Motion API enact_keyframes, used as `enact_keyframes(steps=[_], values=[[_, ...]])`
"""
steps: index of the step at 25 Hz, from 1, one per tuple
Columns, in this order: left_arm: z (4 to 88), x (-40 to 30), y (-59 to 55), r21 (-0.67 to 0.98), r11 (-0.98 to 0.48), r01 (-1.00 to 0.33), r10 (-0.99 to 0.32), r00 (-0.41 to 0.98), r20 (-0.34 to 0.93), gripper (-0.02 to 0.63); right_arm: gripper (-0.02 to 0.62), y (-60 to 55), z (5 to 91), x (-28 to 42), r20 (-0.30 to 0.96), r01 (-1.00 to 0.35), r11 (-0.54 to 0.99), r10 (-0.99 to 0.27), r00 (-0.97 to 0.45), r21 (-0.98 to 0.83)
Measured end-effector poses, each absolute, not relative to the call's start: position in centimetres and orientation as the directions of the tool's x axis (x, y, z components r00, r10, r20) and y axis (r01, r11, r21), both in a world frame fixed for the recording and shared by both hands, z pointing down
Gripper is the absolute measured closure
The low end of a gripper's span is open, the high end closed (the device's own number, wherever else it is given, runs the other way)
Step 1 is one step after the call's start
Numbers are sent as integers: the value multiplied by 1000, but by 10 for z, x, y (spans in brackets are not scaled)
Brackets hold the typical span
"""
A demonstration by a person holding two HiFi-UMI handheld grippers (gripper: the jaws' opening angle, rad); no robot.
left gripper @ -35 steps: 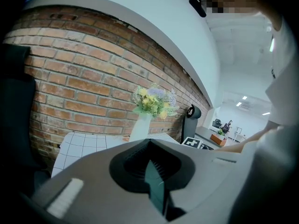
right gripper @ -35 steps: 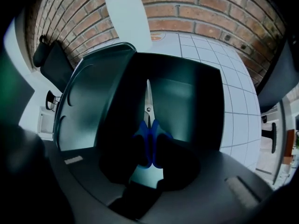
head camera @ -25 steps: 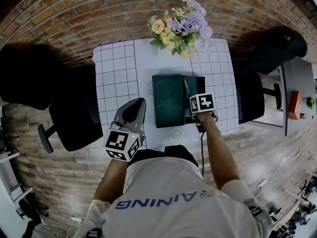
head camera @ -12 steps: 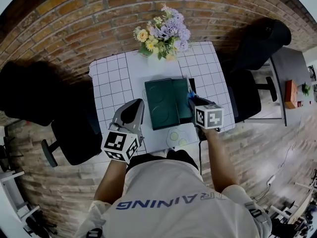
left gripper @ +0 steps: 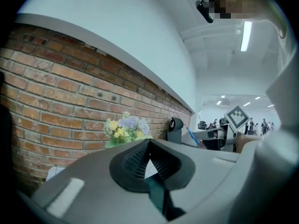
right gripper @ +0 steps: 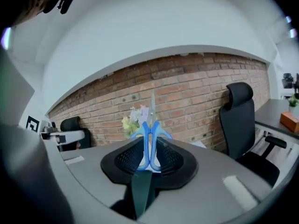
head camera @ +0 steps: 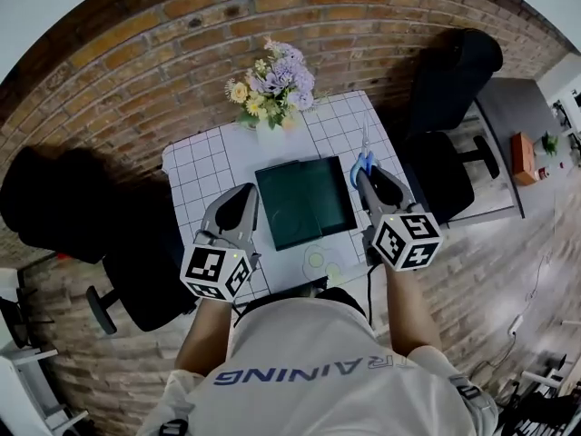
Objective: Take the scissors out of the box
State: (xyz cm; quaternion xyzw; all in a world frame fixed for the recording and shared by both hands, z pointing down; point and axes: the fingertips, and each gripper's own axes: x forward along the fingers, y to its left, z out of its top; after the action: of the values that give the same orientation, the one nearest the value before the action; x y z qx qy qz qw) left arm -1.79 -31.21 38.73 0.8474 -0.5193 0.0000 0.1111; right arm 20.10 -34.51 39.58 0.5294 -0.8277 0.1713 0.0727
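My right gripper's [right gripper: 149, 147] jaws grip the scissors [right gripper: 150, 125] by the handles, above the right side of the box [head camera: 304, 203]. I should hold firmly and lower them beside it. The left gripper's [left gripper: 148, 146] jaws are closed, empty.

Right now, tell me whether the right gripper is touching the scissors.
Touching. In the right gripper view, the right gripper has its jaws closed on the blue handles of the scissors.
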Motion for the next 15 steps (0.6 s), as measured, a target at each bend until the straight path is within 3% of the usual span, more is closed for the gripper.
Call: enact_keyframes(steps=[5, 15], values=[[367, -16, -312, 170, -448, -878, -882, 465, 75, 606, 494, -336, 353, 205, 196, -914, 389, -893, -405, -119], [359, -22, -314, 167, -439, -883, -890, 453, 53, 606, 494, -339, 345, 198, 182, -910, 407, -891, -415, -84]])
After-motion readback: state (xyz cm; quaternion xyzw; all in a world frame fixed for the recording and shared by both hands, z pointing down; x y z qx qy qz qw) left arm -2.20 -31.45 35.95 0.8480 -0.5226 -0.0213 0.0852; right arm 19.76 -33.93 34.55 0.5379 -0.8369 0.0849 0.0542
